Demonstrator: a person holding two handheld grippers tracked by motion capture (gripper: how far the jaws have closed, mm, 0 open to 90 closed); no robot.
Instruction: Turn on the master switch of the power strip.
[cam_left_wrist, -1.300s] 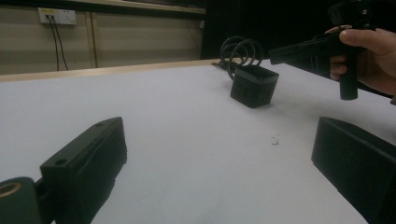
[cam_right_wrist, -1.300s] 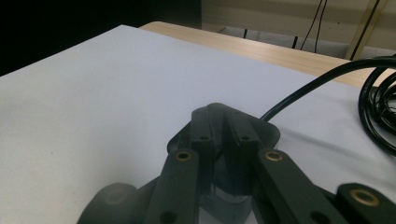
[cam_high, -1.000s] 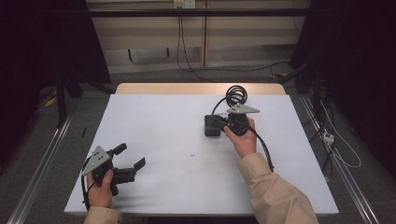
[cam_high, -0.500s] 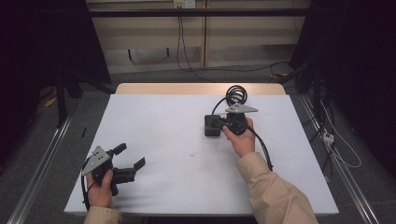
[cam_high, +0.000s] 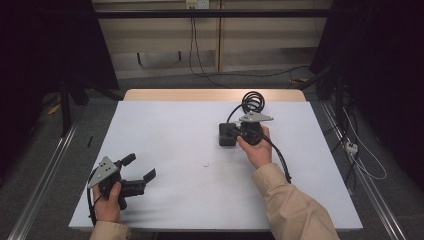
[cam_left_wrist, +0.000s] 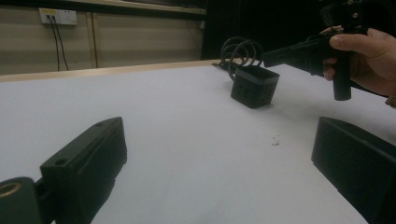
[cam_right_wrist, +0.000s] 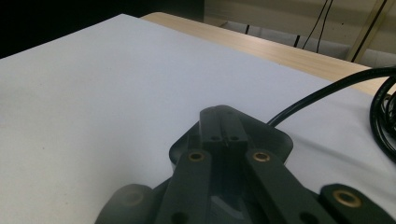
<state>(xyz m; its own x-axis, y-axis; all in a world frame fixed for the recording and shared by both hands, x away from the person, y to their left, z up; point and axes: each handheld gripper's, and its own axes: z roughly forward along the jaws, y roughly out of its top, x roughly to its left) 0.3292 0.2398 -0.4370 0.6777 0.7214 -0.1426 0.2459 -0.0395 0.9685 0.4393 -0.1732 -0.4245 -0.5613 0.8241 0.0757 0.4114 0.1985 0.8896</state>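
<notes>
Right gripper (cam_high: 239, 134): jaws closed together, pads meeting with nothing seen between them, tips poised over the open top of a small black square box (cam_high: 226, 135). Box: upright on the white table (cam_high: 180, 145), directly beneath and ahead of these jaws, right of centre; coiled black cable (cam_high: 252, 101) just behind it. Left gripper (cam_high: 140, 168): jaws spread wide, empty, resting at the near left corner, well apart from the box. Nearer hand: the right.
</notes>
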